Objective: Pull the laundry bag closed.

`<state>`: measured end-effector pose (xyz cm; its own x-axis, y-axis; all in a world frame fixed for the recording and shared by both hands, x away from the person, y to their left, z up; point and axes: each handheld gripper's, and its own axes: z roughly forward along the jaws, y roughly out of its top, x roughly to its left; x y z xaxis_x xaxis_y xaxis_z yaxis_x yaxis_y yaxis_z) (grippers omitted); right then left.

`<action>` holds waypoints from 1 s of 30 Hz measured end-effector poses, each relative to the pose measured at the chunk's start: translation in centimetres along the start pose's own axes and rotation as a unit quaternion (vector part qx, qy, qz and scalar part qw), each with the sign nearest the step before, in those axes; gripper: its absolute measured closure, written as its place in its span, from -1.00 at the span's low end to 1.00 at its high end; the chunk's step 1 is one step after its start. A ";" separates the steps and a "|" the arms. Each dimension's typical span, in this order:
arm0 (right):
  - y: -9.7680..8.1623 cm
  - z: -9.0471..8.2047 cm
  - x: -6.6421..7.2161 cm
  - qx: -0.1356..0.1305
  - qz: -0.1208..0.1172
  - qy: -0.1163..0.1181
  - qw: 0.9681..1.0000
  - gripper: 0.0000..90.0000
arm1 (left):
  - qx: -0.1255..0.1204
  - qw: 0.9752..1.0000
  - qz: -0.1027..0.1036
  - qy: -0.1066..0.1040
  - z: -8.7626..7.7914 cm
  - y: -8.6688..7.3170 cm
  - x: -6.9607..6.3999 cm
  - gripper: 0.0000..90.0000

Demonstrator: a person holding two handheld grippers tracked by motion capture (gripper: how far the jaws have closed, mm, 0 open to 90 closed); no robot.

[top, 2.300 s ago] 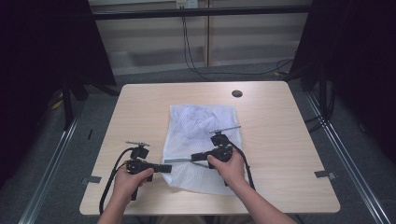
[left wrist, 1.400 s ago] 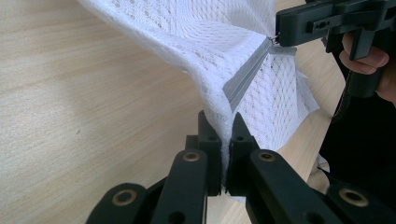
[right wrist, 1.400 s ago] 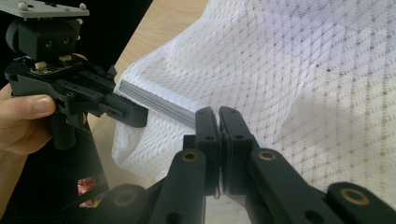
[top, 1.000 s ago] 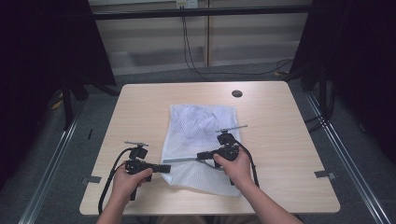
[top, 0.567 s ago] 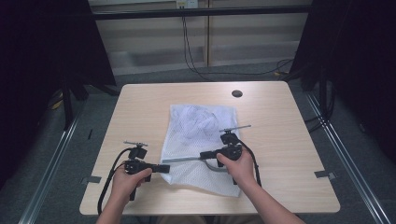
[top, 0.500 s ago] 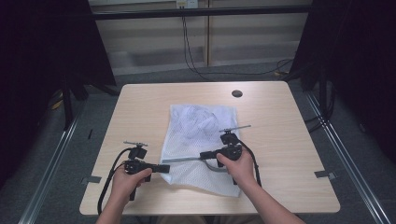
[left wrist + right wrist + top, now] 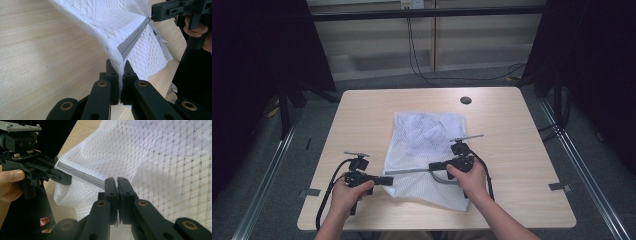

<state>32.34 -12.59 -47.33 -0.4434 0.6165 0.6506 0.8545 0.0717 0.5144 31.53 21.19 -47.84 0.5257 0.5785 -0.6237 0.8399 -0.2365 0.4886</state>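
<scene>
White mesh bag [image 7: 424,150] lay mid-desk [image 7: 362,115], near edge lifted. Left gripper [image 7: 120,68] clamped on bag corner at grey zipper [image 7: 132,40] end. Right gripper [image 7: 117,185] pinched shut on zipper pull farther along; zipper taut between 2 grippers.

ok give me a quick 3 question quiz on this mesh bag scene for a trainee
1. True or false: the left gripper is shut on the mesh bag's end by the grey zipper.
2. What does the right gripper pinch? A) a cable B) the zipper's slider end C) nothing
3. On what does the bag lie?

Key
1. True
2. B, as far as the views show
3. The wooden table
</scene>
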 end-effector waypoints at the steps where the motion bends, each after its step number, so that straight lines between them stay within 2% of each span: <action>1: 0.0 0.0 0.0 0.000 -0.001 -0.001 1.000 0.93 | 0.000 1.000 -0.002 0.000 0.0 0.0 0.0 0.95; 12: -0.1 -0.5 -0.3 0.002 0.001 -0.003 1.000 0.94 | -0.004 1.000 -0.009 -0.001 0.0 -0.1 -0.1 0.96; 13: -0.1 -0.5 -0.3 0.000 0.001 -0.002 1.000 0.94 | -0.002 1.000 -0.004 0.000 0.0 0.0 -0.1 0.96; 30: -0.1 -0.9 -0.6 0.001 -0.001 -0.007 1.000 0.93 | 0.002 1.000 -0.001 -0.003 0.1 0.0 0.0 0.96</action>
<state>32.27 -13.68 -47.24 -0.4420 0.6266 0.6419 0.8537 0.0741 0.5155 31.52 21.14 -47.86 0.5240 0.5747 -0.6286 0.8419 -0.2378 0.4844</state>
